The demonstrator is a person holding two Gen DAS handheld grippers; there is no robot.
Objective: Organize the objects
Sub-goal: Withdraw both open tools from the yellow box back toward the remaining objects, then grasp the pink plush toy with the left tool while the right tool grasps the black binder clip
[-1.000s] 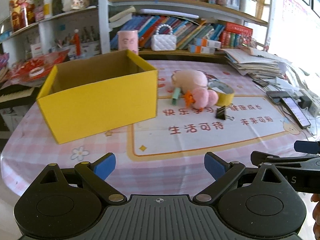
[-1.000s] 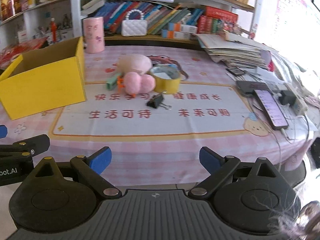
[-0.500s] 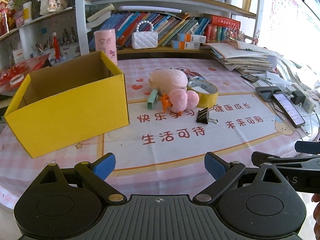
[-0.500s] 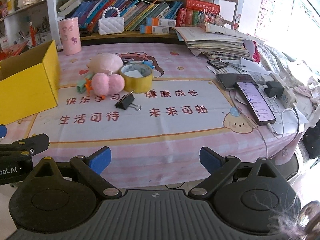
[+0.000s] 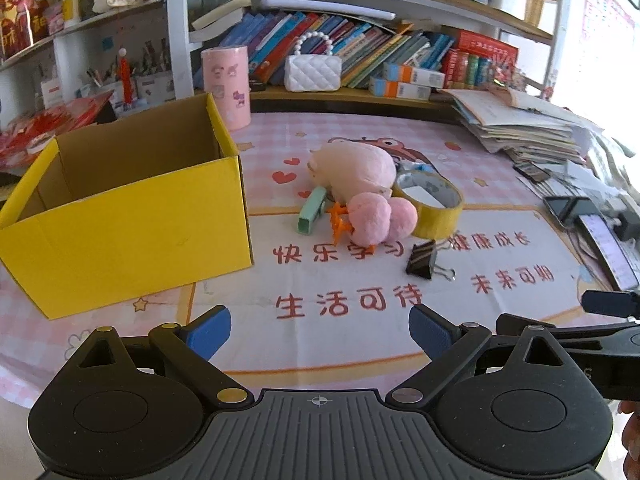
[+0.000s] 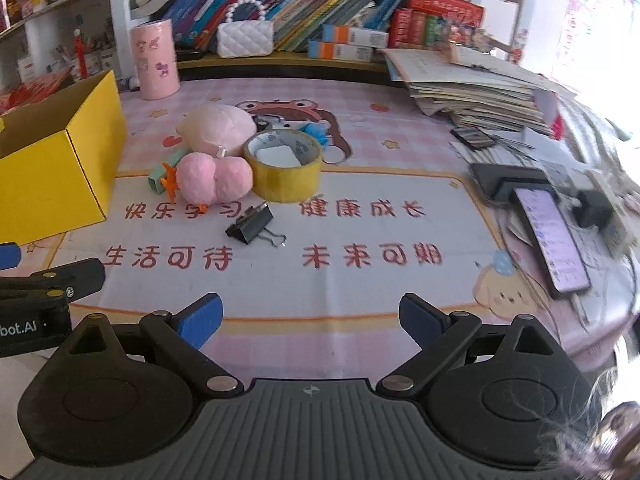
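Hovering with jaws apart and empty, the right gripper (image 6: 310, 318) faces the black binder clip (image 6: 250, 227), lying crosswise just ahead, nearer than the open left gripper (image 5: 320, 330).

This looks like a child's study corner in a home. Shelves (image 5: 360, 8) behind the tabletop (image 6: 360, 92) are crammed with leaning books (image 5: 352, 52), toys and pen pots. A pink checked cloth (image 5: 460, 136) with cartoon figures and red Chinese characters covers the tabletop. On it lie a heap of exercise papers (image 6: 472, 92), a phone (image 6: 552, 240) on a charging cable, a pink tin (image 6: 155, 64) and a small white purse (image 5: 313, 72).
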